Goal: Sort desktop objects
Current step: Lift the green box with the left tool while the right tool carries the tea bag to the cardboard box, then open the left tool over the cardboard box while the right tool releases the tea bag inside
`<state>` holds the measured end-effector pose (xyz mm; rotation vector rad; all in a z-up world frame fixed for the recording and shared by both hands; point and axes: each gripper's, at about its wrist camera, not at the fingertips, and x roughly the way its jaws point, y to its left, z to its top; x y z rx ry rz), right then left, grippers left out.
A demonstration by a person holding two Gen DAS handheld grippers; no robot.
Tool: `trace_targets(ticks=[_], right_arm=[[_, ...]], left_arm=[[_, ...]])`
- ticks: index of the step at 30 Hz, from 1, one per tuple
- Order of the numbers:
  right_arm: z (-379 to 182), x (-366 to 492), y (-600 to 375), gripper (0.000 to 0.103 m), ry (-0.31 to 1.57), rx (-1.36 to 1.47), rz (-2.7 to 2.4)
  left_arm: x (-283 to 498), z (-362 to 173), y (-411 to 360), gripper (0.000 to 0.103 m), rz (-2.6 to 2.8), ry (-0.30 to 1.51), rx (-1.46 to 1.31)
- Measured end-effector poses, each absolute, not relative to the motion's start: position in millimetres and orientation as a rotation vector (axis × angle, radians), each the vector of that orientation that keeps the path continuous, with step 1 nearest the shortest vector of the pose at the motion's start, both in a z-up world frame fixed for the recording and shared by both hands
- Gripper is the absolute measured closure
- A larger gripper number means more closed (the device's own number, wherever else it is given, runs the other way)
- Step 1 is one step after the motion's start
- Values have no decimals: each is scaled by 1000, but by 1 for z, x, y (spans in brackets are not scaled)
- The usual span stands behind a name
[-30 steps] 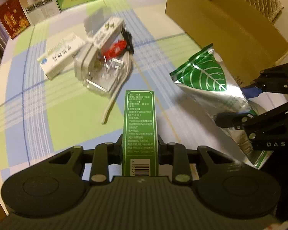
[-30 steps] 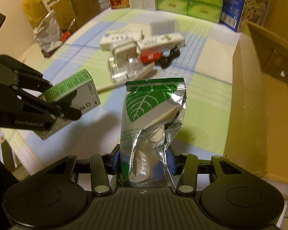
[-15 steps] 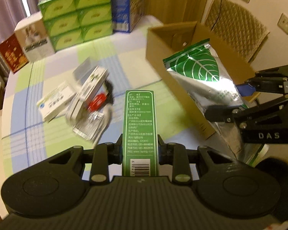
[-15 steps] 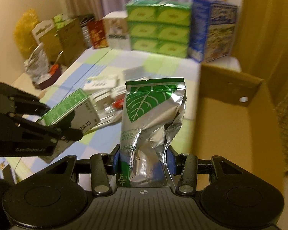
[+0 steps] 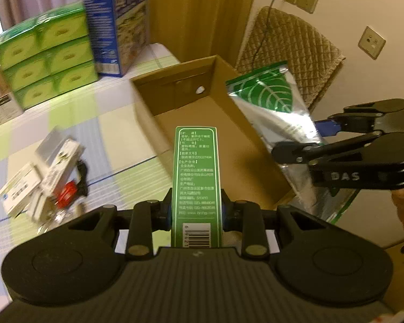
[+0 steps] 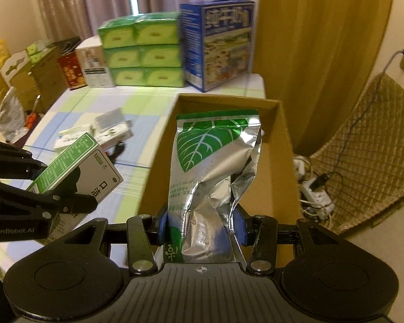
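Observation:
My left gripper [image 5: 196, 212] is shut on a narrow green medicine box [image 5: 196, 177], held up over the near edge of the open cardboard box [image 5: 175, 94]. My right gripper [image 6: 200, 223] is shut on a silver foil pouch [image 6: 215, 161] with a green leaf print, raised in front of the same cardboard box [image 6: 280, 140]. In the right wrist view the green medicine box [image 6: 78, 161] shows at the left in the left gripper [image 6: 56, 185]. The left wrist view has the pouch [image 5: 277, 107] at the right, gripped by the right gripper [image 5: 307, 145].
A pile of white medicine boxes [image 5: 40, 177], a red clip and clear plastic lies on the checked tablecloth [image 5: 107, 123]. Stacked green cartons [image 6: 142, 51] and a blue box [image 6: 218, 43] stand at the table's back. A quilted chair [image 5: 291, 51] is beyond the cardboard box.
Both grippers have risen and swung right from over the table toward the cardboard box, each keeping its load. The pile of small items has dropped back to the left.

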<state>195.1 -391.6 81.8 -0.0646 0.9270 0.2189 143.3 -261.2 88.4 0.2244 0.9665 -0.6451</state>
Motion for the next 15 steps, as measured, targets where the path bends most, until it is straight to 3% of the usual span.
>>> trace_targets(ticks=[15], right_arm=[[47, 247, -437, 59, 975, -15, 175]], left_arm=[[183, 47, -327, 78, -675, 993, 207]])
